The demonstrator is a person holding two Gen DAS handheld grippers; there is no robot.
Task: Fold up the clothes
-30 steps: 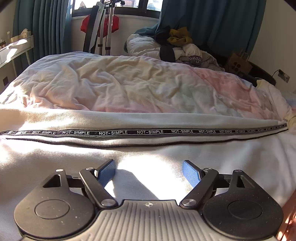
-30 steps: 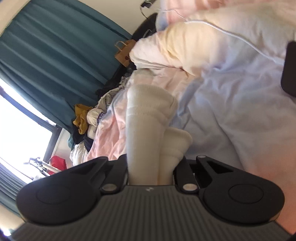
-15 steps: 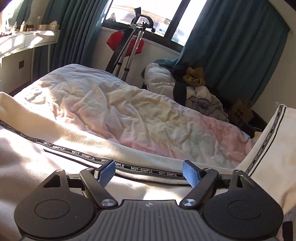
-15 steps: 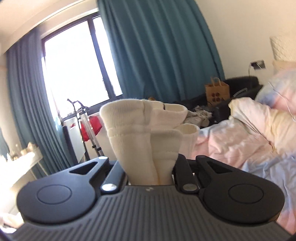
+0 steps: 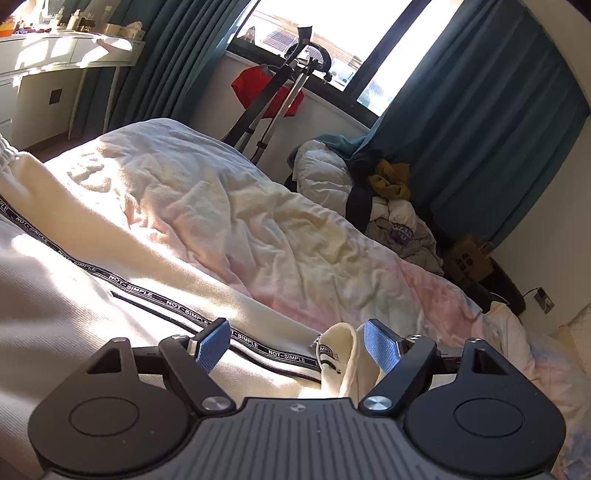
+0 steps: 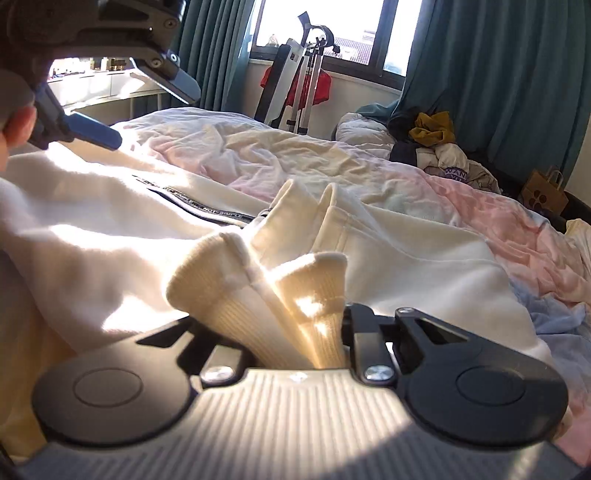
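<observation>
Right up close, the right gripper (image 6: 295, 325) has the ribbed cuffs (image 6: 258, 291) of a cream garment (image 6: 424, 266) bunched between its jaws, and those jaws are easing open at this moment, the cuffs wedged in the gap with the pads hidden behind the cloth, so it reads as a loosening grip and not a clean release. Just past the cuffs, folded cream edges stand up in two ridges, and the rest of the garment spreads wide across the bed (image 6: 480, 206), sunlit and rumpled. Over on the left, the left gripper (image 5: 295, 349) hovers with its blue-padded jaws spread wide and nothing clamped; a curled cream fold with a small label (image 5: 327, 352) sits just inside the right-hand pad, while the black tape printed NOT-SIMPLE (image 5: 155, 295) runs diagonally across the cloth, passing under the gap between the jaws. From the right wrist view that same left gripper shows at upper left, raised above the garment's far side, a hand (image 6: 14, 129) behind it. Beyond lies the crumpled pastel duvet (image 5: 258, 221), then a heap of clothes (image 5: 391, 199) by the teal curtains (image 5: 498, 129), a folded metal stand (image 5: 280, 92) with something red on it, and the bright window (image 5: 332, 33).
</observation>
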